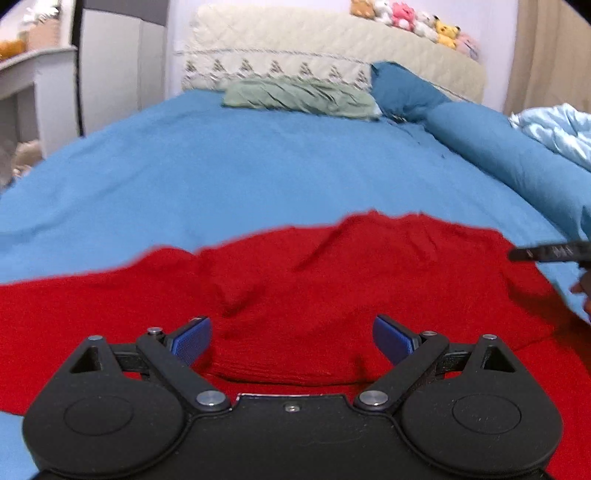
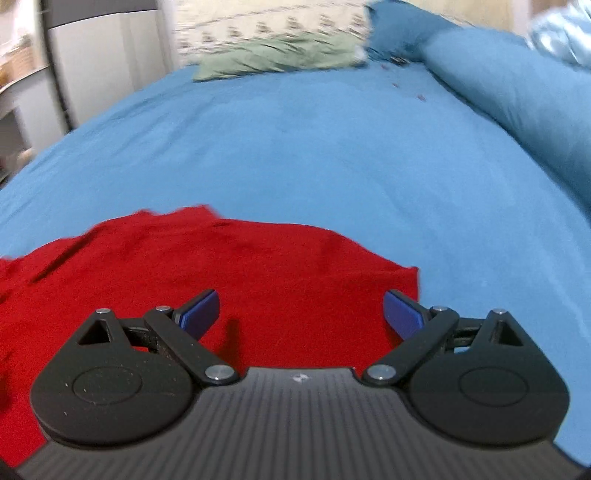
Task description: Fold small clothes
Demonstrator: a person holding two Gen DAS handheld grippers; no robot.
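A red knit garment (image 1: 332, 280) lies spread on the blue bed sheet (image 1: 221, 166), wrinkled, with a ribbed band near my left gripper. My left gripper (image 1: 291, 339) is open and empty, just above the garment's near middle. The garment also shows in the right wrist view (image 2: 221, 273), where its right corner lies by the right finger. My right gripper (image 2: 301, 314) is open and empty above that right part. The tip of the right gripper (image 1: 546, 253) shows at the right edge of the left wrist view.
A folded green cloth (image 1: 299, 98) lies at the head of the bed by a quilted headboard (image 1: 314, 48) topped with plush toys (image 1: 417, 20). A blue pillow roll (image 1: 498, 147) and pale blue bedding (image 1: 557, 129) lie along the right. A white desk (image 1: 29, 74) stands at left.
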